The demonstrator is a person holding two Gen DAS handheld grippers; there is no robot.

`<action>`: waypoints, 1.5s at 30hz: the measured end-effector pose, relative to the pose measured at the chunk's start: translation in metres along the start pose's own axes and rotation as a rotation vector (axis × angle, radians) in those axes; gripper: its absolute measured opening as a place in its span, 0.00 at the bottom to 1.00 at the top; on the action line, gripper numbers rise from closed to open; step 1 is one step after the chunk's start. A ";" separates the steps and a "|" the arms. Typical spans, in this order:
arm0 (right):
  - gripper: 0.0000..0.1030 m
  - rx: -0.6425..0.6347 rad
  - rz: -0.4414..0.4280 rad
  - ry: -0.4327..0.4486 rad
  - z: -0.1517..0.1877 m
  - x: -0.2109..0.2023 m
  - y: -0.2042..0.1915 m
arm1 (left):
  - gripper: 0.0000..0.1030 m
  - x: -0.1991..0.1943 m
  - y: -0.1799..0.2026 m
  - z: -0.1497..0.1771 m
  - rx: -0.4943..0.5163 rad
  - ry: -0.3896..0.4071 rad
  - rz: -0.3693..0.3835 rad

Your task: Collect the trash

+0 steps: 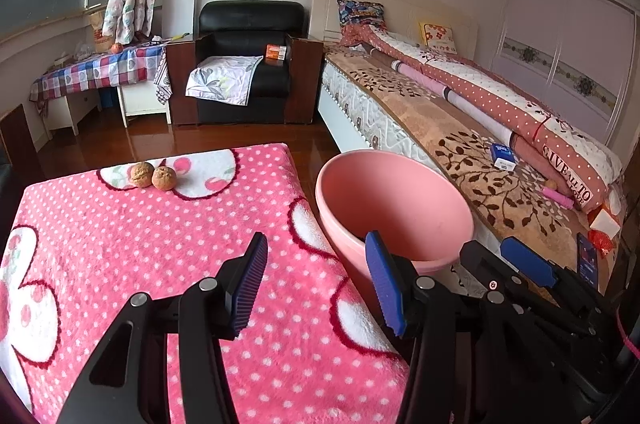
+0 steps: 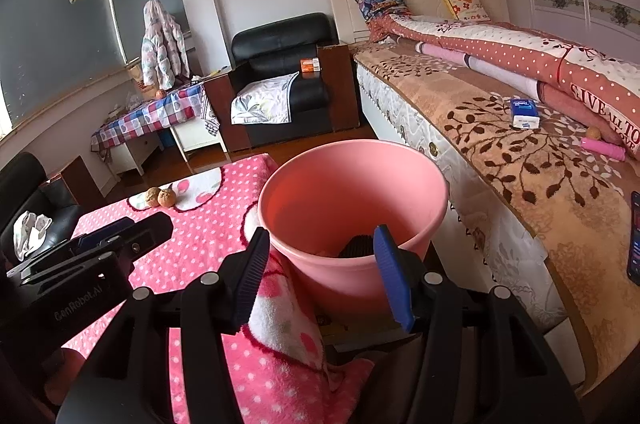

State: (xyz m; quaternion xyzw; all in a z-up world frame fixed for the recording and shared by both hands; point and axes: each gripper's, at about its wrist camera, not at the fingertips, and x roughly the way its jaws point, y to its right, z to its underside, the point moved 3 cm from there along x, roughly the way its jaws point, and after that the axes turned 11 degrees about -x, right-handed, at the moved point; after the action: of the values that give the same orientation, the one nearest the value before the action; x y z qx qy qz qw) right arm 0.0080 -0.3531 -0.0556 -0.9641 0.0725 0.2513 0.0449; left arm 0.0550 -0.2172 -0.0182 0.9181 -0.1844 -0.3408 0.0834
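Bedroom, mid-cleanup: pink plastic bucket [image 2: 352,192] on the floor, wedged between the polka-dot blanket [image 1: 160,244] and the bed [image 1: 460,144]. Two walnuts [image 1: 153,176] left on the blanket, well away from the bucket on its far left side, touching each other and not yet collected. Left gripper [image 1: 316,284] low over the blanket's edge just left of the bucket, jaws apart and holding nothing. Right gripper [image 2: 320,276] directly at the bucket's near rim, jaws likewise spread and empty, one blue pad reaching past the rim. Inside the bucket, something dark and ribbed near the bottom, too obscured to name. Beyond the bucket, on the bed: a blue-and-white tissue pack [image 2: 523,114], a pink cylinder [image 2: 602,147] and a phone [image 2: 634,240] at the near edge. Likely hazards from here: round, hard shells apt to roll or squirt out of the ribbed pads if pinched off-centre, then off the soft blanket and onto the wooden floor; the second walnut nudged away while closing on the first; the light bucket tipped or shoved by a gripper crossing its rim; the two tools, close together beside the bucket, knocking into each other on a hurried reach.
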 end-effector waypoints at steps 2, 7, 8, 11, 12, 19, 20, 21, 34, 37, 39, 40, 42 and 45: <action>0.53 -0.001 -0.002 -0.001 0.000 0.000 0.000 | 0.49 -0.001 -0.001 0.001 -0.001 0.000 0.002; 0.53 -0.009 -0.004 -0.002 0.002 -0.002 -0.005 | 0.49 -0.002 -0.001 0.001 0.000 -0.001 0.003; 0.53 -0.011 -0.004 -0.002 0.002 -0.002 -0.006 | 0.49 -0.002 -0.001 0.001 -0.001 -0.001 0.002; 0.53 -0.012 -0.005 -0.003 0.002 -0.003 -0.007 | 0.49 -0.002 -0.002 0.001 -0.001 0.000 0.002; 0.53 -0.011 -0.005 -0.003 0.002 -0.002 -0.007 | 0.49 -0.002 -0.002 0.001 -0.001 0.000 0.002; 0.53 -0.009 -0.006 -0.004 0.003 -0.003 -0.007 | 0.49 -0.003 -0.002 0.001 0.001 -0.001 0.003; 0.53 -0.009 -0.005 -0.004 0.003 -0.003 -0.007 | 0.49 -0.003 -0.002 0.001 0.000 -0.001 0.003; 0.53 -0.009 -0.005 -0.004 0.003 -0.003 -0.007 | 0.49 -0.003 -0.002 0.001 0.000 -0.001 0.003; 0.53 -0.006 -0.007 -0.009 0.006 -0.003 -0.009 | 0.49 -0.005 -0.001 0.005 0.000 -0.006 0.006; 0.53 -0.007 -0.007 -0.009 0.006 -0.004 -0.010 | 0.49 -0.005 -0.001 0.005 0.000 -0.006 0.006; 0.53 -0.008 -0.005 -0.009 0.006 -0.004 -0.010 | 0.49 -0.005 -0.001 0.005 0.000 -0.006 0.006; 0.53 -0.007 -0.006 -0.010 0.005 -0.003 -0.009 | 0.49 -0.006 -0.001 0.005 0.000 -0.008 0.006; 0.53 -0.006 -0.006 -0.011 0.006 -0.003 -0.010 | 0.49 -0.005 -0.001 0.008 0.001 -0.011 0.007; 0.53 -0.006 -0.007 -0.013 0.008 -0.002 -0.010 | 0.49 -0.003 0.000 0.008 0.002 -0.016 0.009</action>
State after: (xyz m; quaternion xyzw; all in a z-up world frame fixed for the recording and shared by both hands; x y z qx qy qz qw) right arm 0.0039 -0.3418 -0.0605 -0.9629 0.0682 0.2574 0.0432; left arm 0.0481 -0.2161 -0.0226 0.9146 -0.1897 -0.3475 0.0824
